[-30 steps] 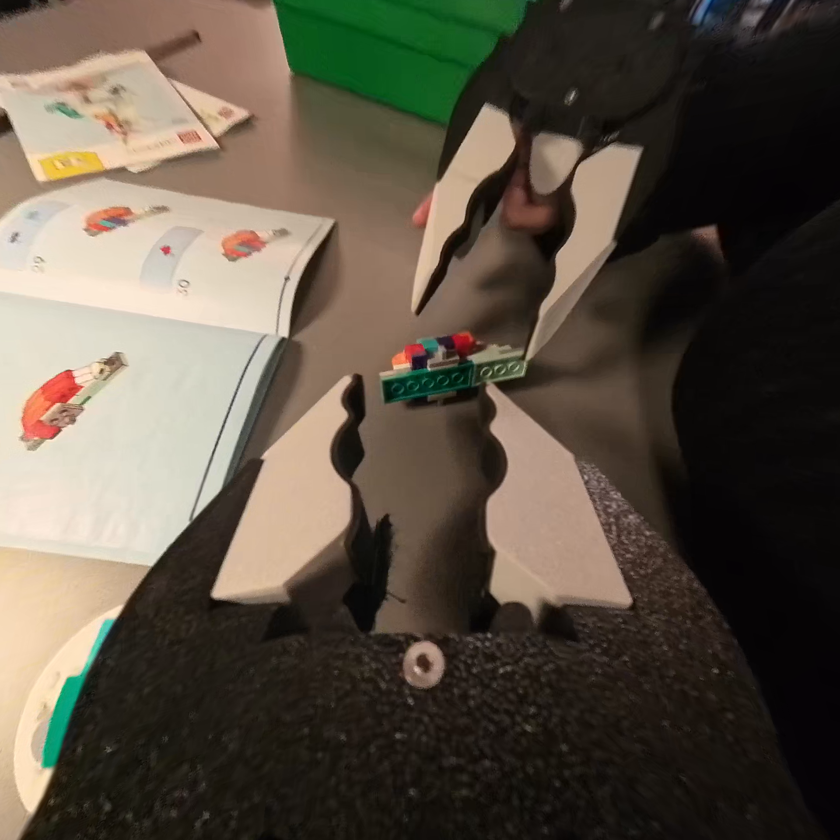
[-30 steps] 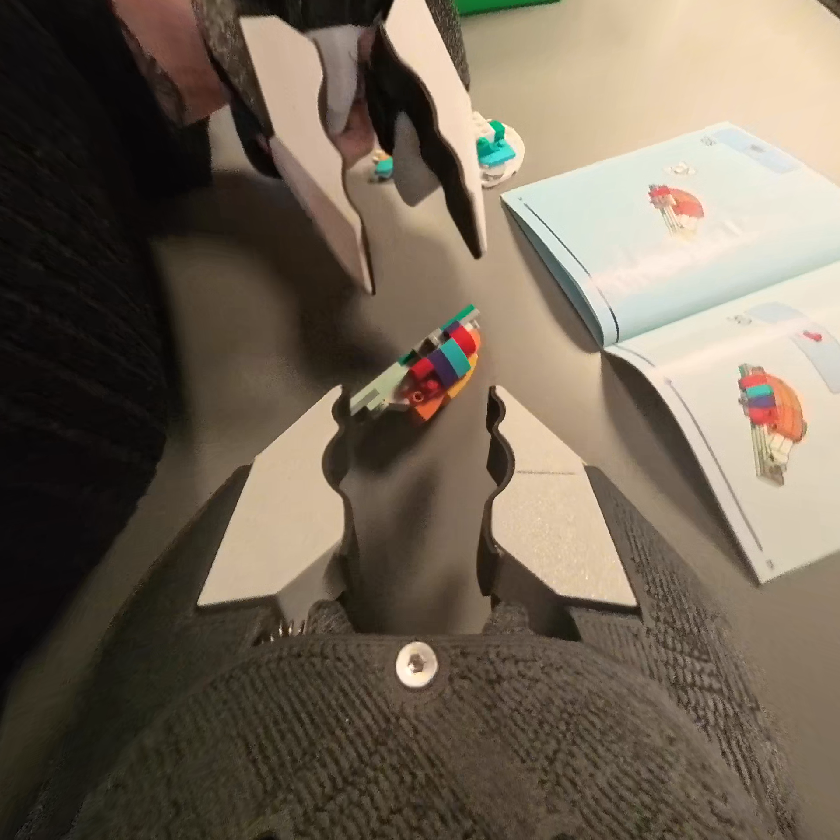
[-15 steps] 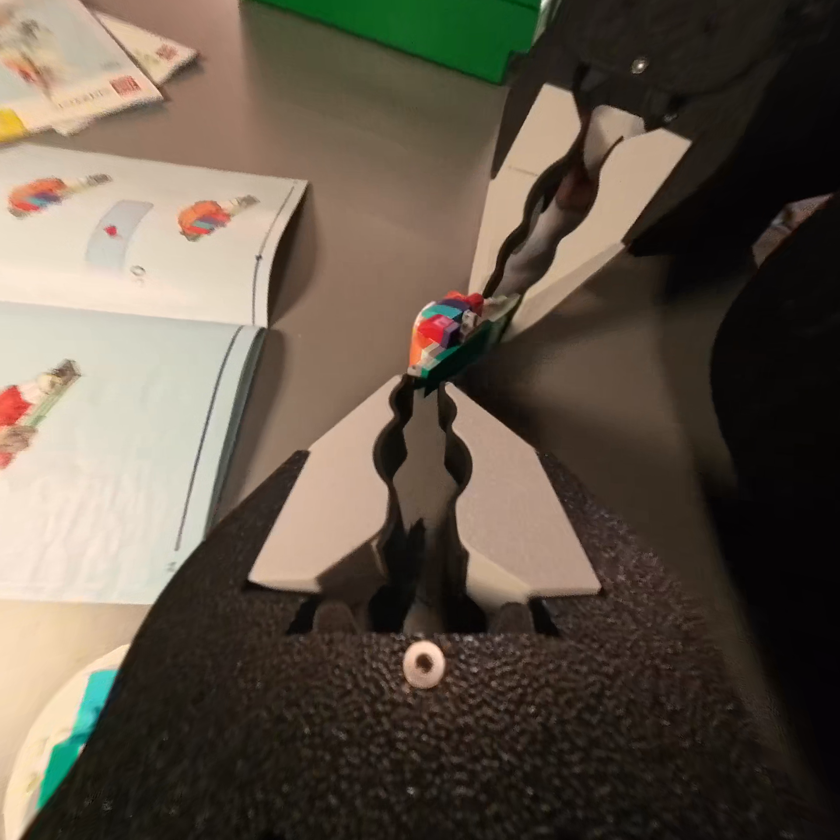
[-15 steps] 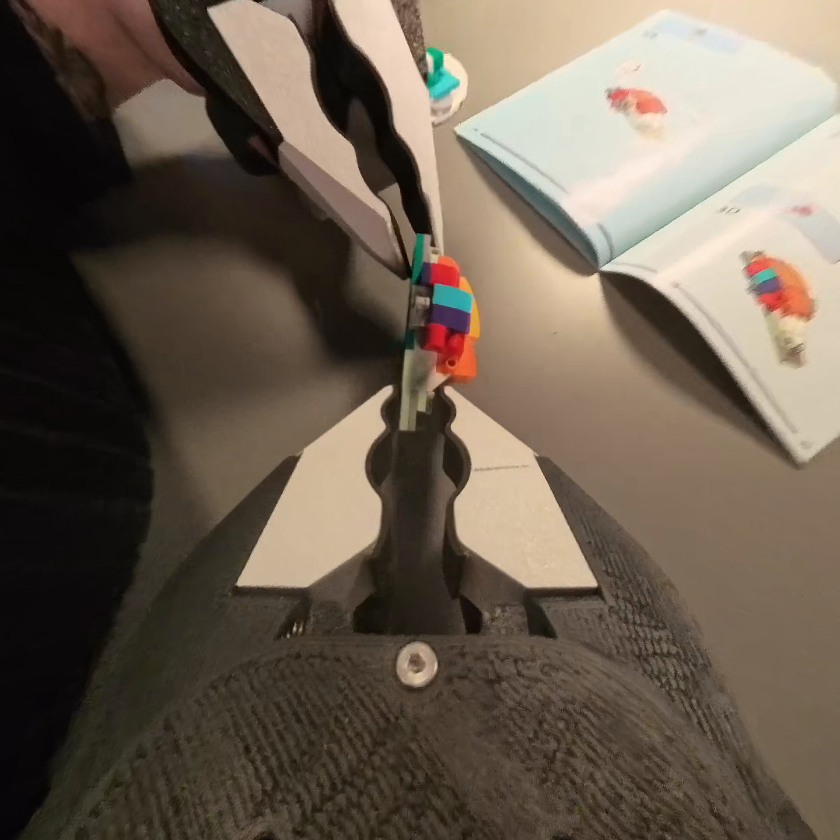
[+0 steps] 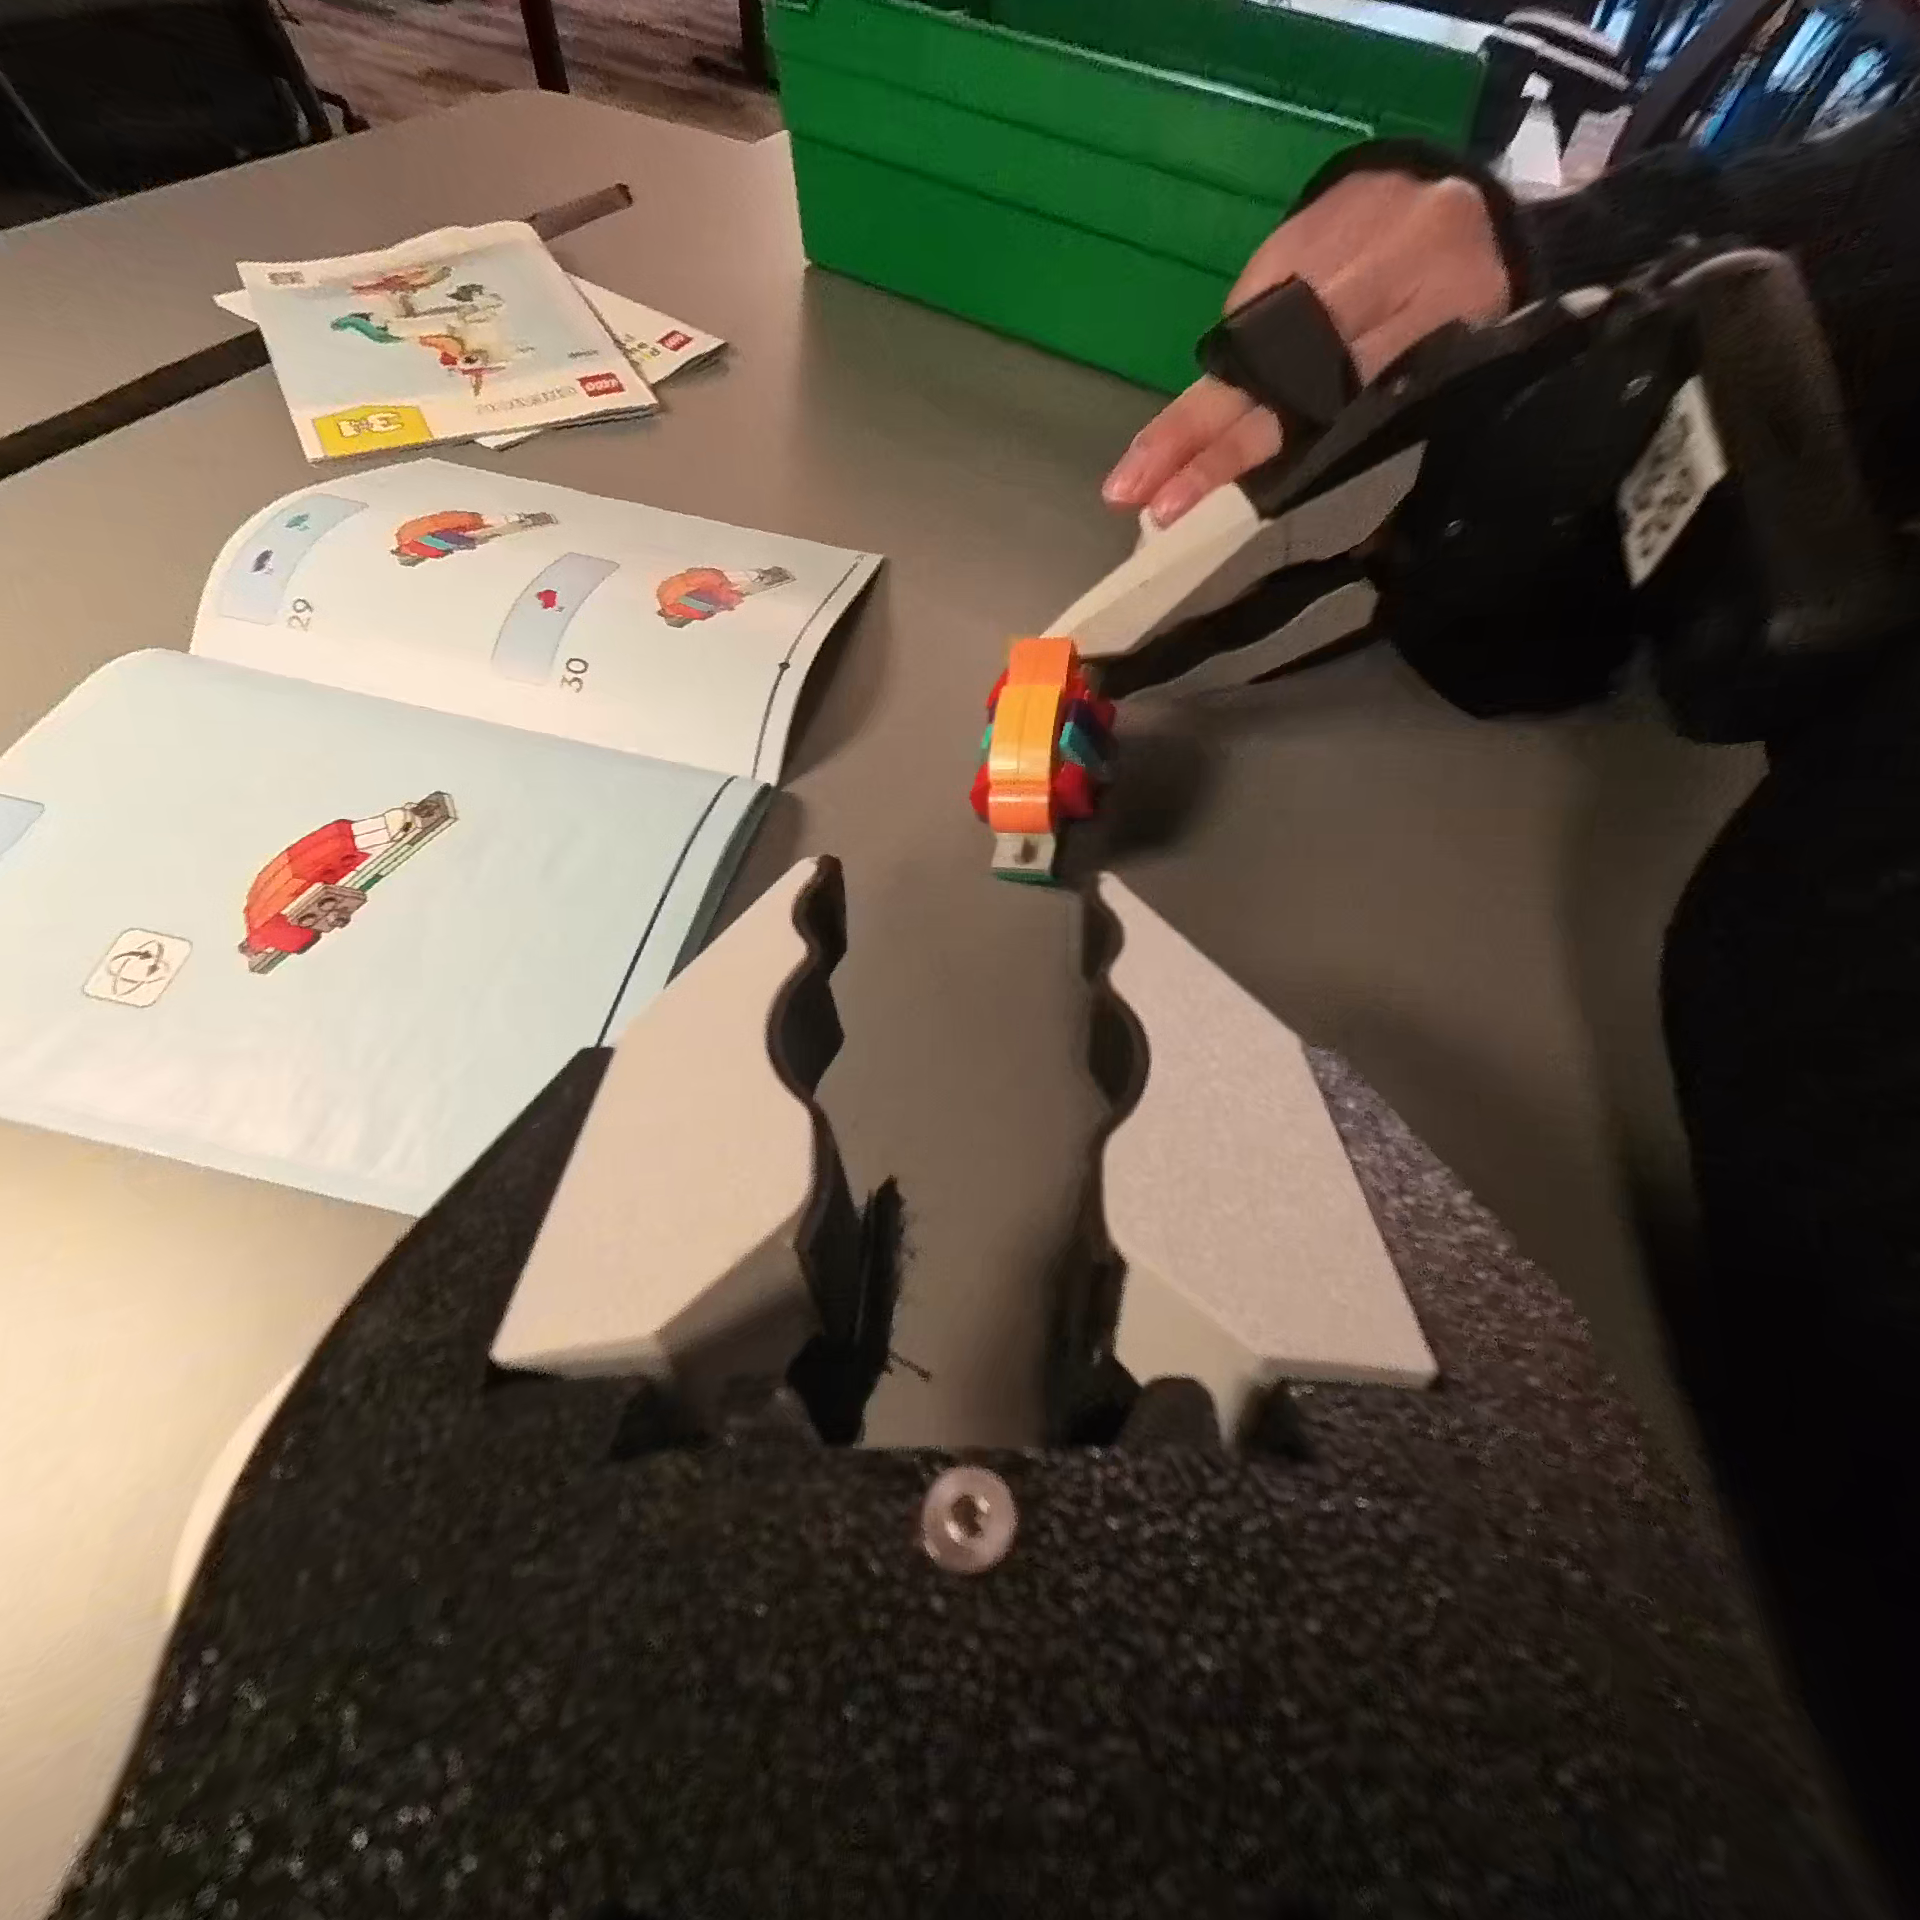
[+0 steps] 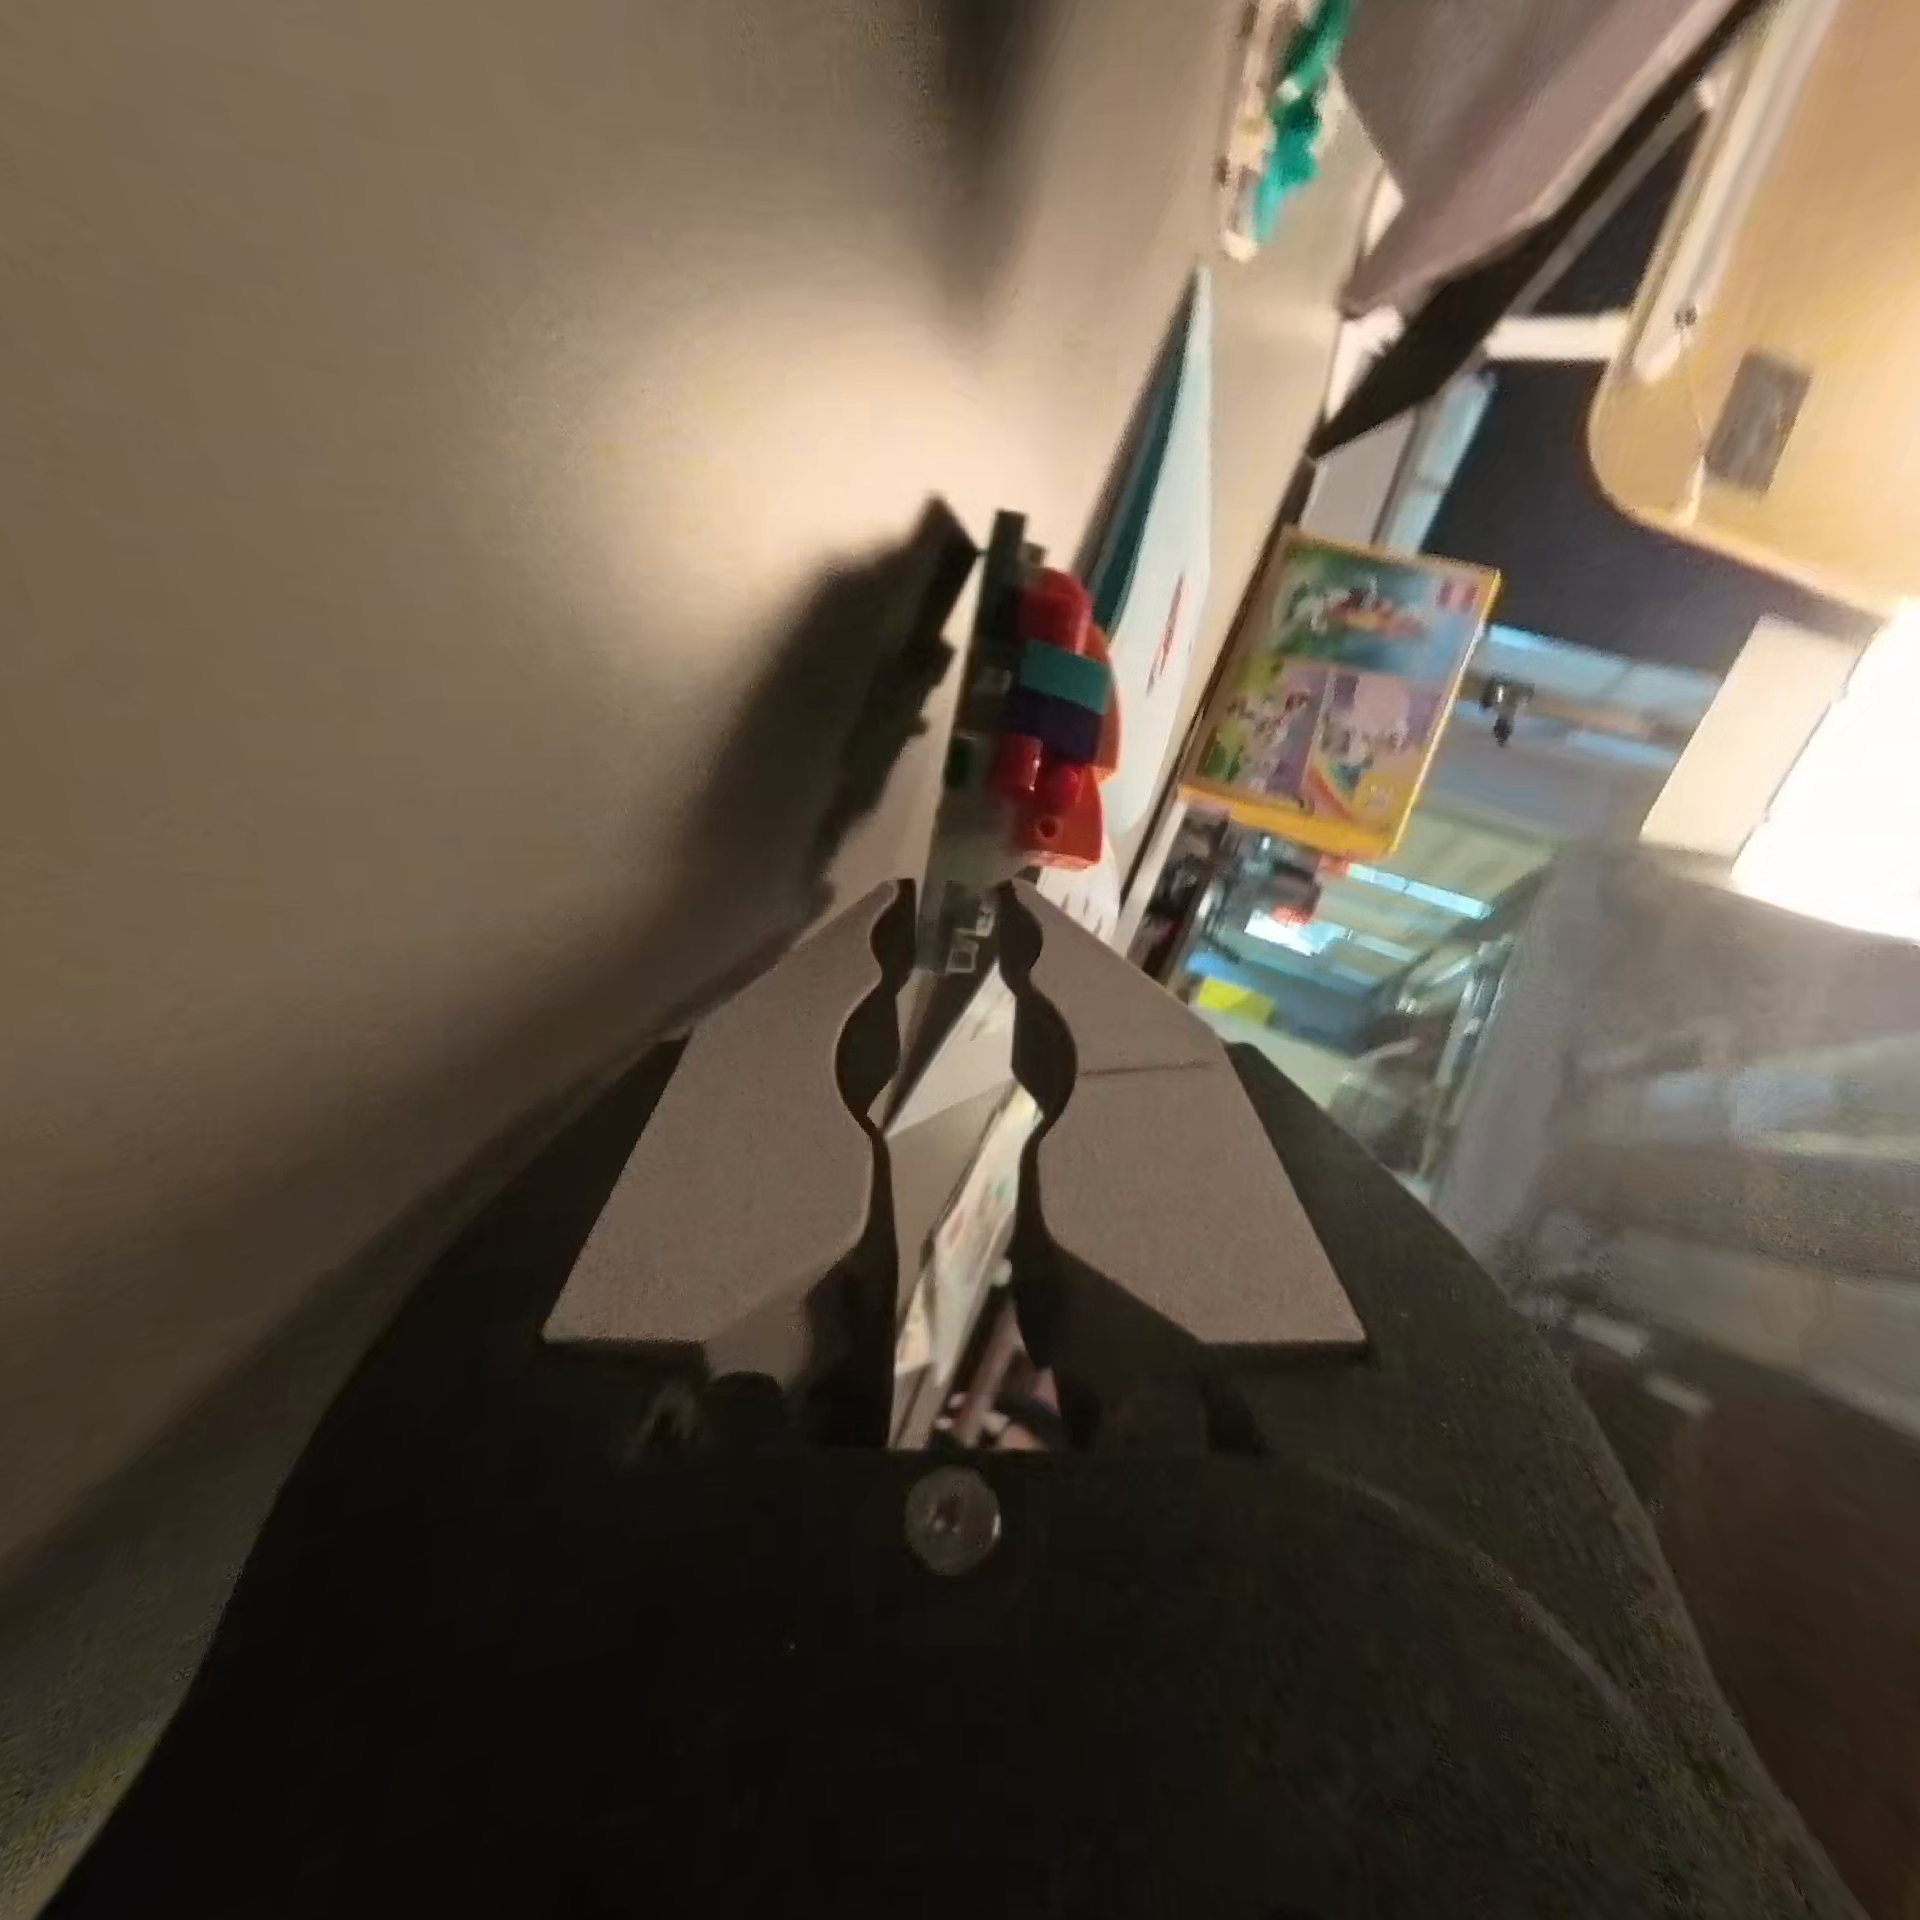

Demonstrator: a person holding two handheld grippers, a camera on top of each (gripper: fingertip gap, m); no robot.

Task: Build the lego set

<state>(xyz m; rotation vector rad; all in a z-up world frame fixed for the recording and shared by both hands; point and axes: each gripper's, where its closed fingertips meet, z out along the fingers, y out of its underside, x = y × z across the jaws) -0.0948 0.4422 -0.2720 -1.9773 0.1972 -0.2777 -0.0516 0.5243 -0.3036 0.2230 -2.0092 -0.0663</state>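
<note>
Grey table: far edge runs behind the green bin at far right; bare surface open between bin, manual and model. Dark chairs and floor beyond the far edge. Right side closed off by a dark sleeve.

Open manual: flat at left, right page edge near the left gripper's left finger. Smaller booklets farther left, well apart.

Left gripper: fingers spread wide, empty, tips just short of the model.

Right gripper: tips clamped on the grey plate end of the model, reaching in from the right, rolled sideways; gloved hand on it.

Model: stood on edge, orange curve facing left, lower end at the table; contact unclear. Right wrist view blurred: table fills the left, colourful box and bright room at right.
</note>
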